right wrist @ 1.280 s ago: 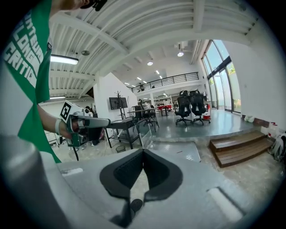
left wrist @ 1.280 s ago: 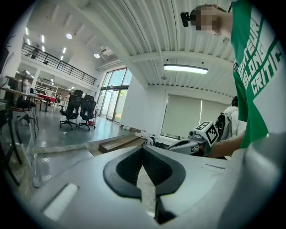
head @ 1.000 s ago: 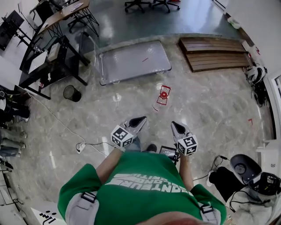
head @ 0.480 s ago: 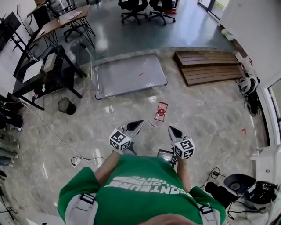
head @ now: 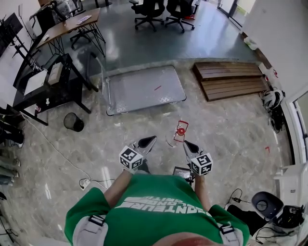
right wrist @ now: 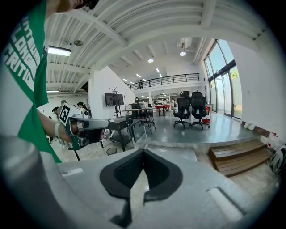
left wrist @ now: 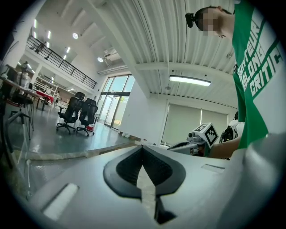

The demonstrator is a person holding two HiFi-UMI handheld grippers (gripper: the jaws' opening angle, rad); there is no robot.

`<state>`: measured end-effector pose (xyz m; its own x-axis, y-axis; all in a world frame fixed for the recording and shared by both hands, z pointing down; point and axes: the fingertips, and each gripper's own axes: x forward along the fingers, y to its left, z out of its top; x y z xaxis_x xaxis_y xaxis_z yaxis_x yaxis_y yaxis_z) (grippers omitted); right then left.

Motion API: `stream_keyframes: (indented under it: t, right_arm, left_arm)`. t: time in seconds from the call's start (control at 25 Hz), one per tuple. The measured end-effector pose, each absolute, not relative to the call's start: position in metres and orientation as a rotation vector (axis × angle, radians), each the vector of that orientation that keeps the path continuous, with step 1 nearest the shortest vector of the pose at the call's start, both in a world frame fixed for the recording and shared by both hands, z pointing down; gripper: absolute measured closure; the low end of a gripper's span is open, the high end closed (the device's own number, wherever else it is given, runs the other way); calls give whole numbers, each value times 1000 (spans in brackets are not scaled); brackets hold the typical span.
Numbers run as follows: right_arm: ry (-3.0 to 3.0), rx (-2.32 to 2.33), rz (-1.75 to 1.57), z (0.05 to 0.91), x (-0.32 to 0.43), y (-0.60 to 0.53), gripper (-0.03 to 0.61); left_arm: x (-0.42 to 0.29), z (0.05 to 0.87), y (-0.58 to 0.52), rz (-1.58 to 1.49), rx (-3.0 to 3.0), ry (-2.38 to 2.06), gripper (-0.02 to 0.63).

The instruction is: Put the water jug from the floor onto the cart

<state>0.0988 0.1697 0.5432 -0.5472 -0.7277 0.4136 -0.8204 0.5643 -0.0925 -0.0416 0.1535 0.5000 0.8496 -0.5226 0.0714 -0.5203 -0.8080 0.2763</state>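
Note:
A clear water jug with a red cap and red handle frame stands on the marble floor, just beyond my two grippers in the head view. The flat grey cart sits further back, its push handle at its left end. My left gripper is held out left of the jug, jaw tips together, nothing between them. My right gripper sits just below the jug, also shut and empty. In the left gripper view the left gripper shows touching pads; the right gripper looks the same in its own view. The jug is hidden in both gripper views.
A black desk and a round black bin stand left of the cart. A wooden pallet lies at the right. Office chairs stand at the back. A cable and power strip run across the floor at the left.
The person has walked forward; the jug and cart now lie closer to both grippers. The jug has come from well ahead of the jaw tips to just beyond them. Both grippers stayed shut.

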Motion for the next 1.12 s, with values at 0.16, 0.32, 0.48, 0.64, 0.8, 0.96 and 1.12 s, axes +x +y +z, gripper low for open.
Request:
stream_keyframes:
  t: [0.16,0.32,0.48,0.64,0.8,0.96,1.12]
  right_arm:
    - [-2471,1249,391,544,76,151,586]
    - [-2473,1214,373,542,51,140,586]
    - [-2463,1207,383,548,39,137,586]
    - [-2443,1219,409,559,38,141,586]
    - [-2427,1232,438,567,42,140,586]
    - [-2424,1238,443,568,45,129,586]
    - [-2435,1230,434,568,44,111,586]
  left_arm:
    - [-66,501,138,-29,2727,-808,605]
    - [-89,503,129,-32,2719,-820,606]
    - [-107,508,123,-37,2716,-830,604]
    - [-115,515,121,-35,2711,-825,606]
    - [-118,519,119,-32,2703,-825,606]
    - [-119,521,116,-22,2693,-831,606]
    - [-120,524,107,1,2683,-842,605]
